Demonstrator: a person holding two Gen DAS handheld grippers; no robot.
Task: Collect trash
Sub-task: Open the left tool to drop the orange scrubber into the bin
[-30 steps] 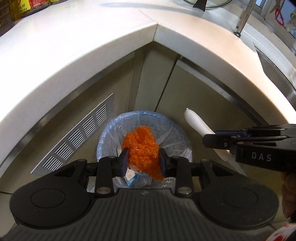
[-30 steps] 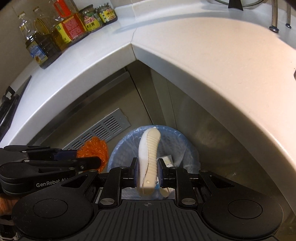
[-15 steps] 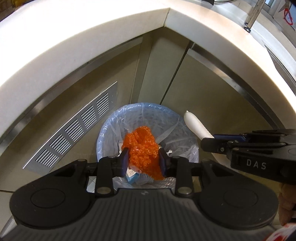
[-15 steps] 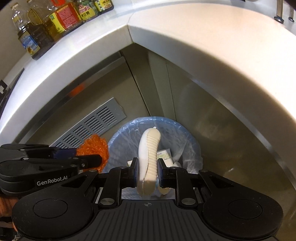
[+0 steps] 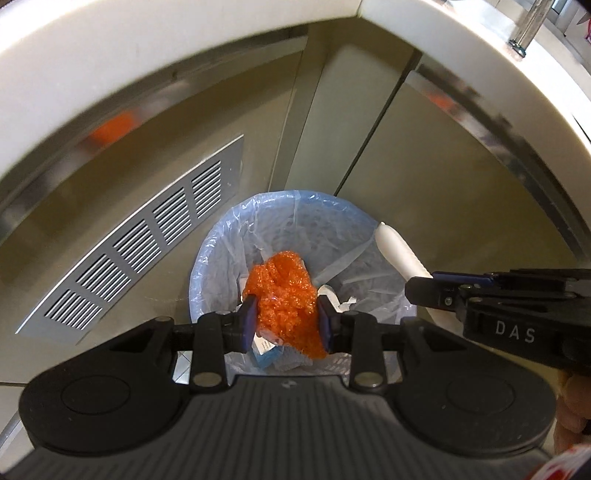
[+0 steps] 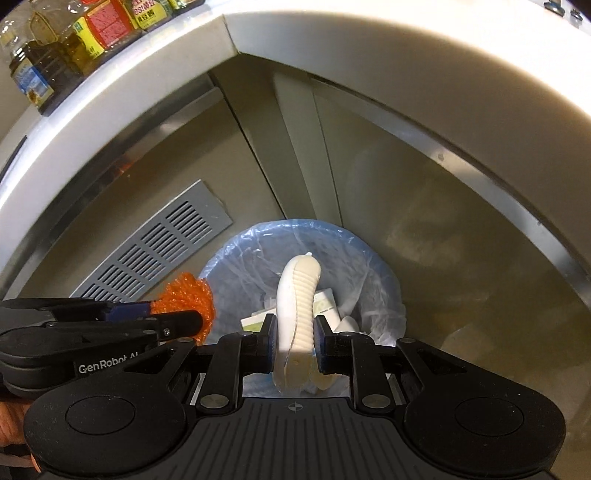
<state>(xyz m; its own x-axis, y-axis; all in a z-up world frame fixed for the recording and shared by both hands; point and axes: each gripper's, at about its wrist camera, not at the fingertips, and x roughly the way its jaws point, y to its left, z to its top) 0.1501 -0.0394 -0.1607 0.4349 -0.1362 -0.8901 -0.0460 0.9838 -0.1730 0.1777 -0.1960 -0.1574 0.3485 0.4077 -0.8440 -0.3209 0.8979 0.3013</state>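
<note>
My left gripper (image 5: 284,319) is shut on a crumpled orange net (image 5: 286,291) and holds it over a bin lined with a pale blue bag (image 5: 221,236). My right gripper (image 6: 295,338) is shut on a white ribbed foam sleeve (image 6: 301,291), upright over the same bin (image 6: 373,258). In the left wrist view the foam sleeve (image 5: 397,253) sticks out from the right gripper (image 5: 421,288) at the bin's right rim. In the right wrist view the orange net (image 6: 188,295) shows beside the left gripper (image 6: 184,321). Paper scraps and small cartons (image 6: 325,304) lie in the bin.
The bin stands on the floor in a corner under a white countertop (image 6: 424,66). A grey vent grille (image 5: 147,243) is set in the left cabinet panel. Bottles and jars (image 6: 74,44) stand on the counter at the far left. A metal faucet post (image 5: 524,29) stands top right.
Both grippers have moved down, closer to the bin, each still holding its item. The countertop has slid up and out toward the frame edges.
</note>
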